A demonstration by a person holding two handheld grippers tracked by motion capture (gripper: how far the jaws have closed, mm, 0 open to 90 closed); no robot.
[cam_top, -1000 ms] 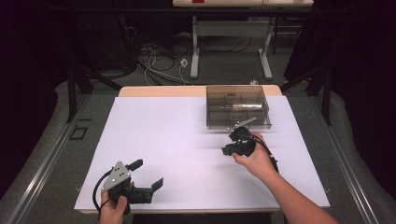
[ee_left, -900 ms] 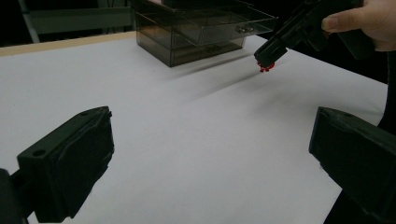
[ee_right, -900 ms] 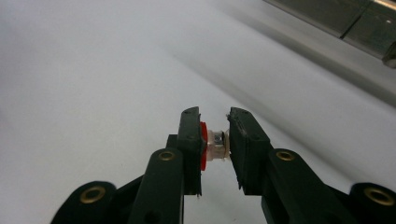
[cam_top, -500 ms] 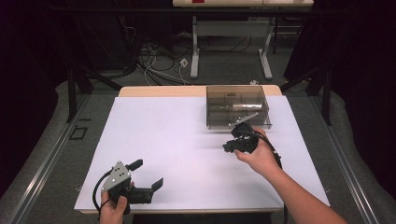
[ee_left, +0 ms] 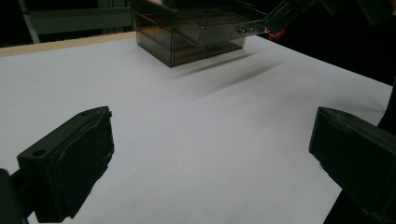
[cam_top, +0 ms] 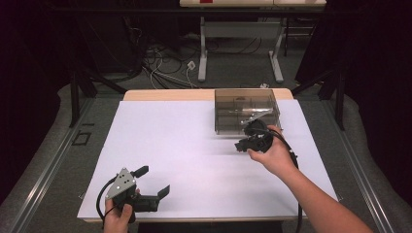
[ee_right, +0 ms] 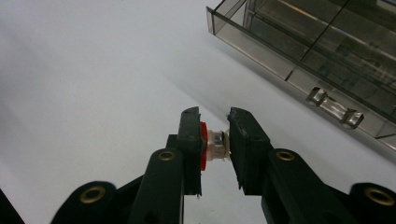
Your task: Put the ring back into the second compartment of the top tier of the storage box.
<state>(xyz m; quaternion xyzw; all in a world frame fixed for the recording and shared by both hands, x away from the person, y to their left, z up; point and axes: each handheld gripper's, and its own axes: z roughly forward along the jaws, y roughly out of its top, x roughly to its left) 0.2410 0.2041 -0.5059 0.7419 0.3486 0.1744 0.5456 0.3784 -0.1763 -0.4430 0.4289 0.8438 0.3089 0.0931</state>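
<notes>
High view: the right gripper (cam_top: 241, 145) hangs above the white sheet (cam_top: 184, 145), just in front of the smoky drawer box (cam_top: 247, 110). The left gripper (cam_top: 155, 180), jaws spread and empty, sits at the near edge, well apart.

Left gripper view: bare sheet ahead; box (ee_left: 196, 28) beyond, one drawer (ee_left: 219, 25) pulled out.

Right gripper view: jaws clamp a small red-and-clear part (ee_right: 212, 144); the open drawer (ee_right: 303, 51) lies just beside.

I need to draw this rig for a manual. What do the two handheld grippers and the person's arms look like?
Both are black. The left gripper has two blocky jaws, a grey three-cornered plate on top with small holes, and a black cable looping from it. The right gripper has flat black fingers on arms with brass-coloured rivets; a black cable trails along the forearm. The forearms are bare, with no sleeves or gloves in view.
</notes>
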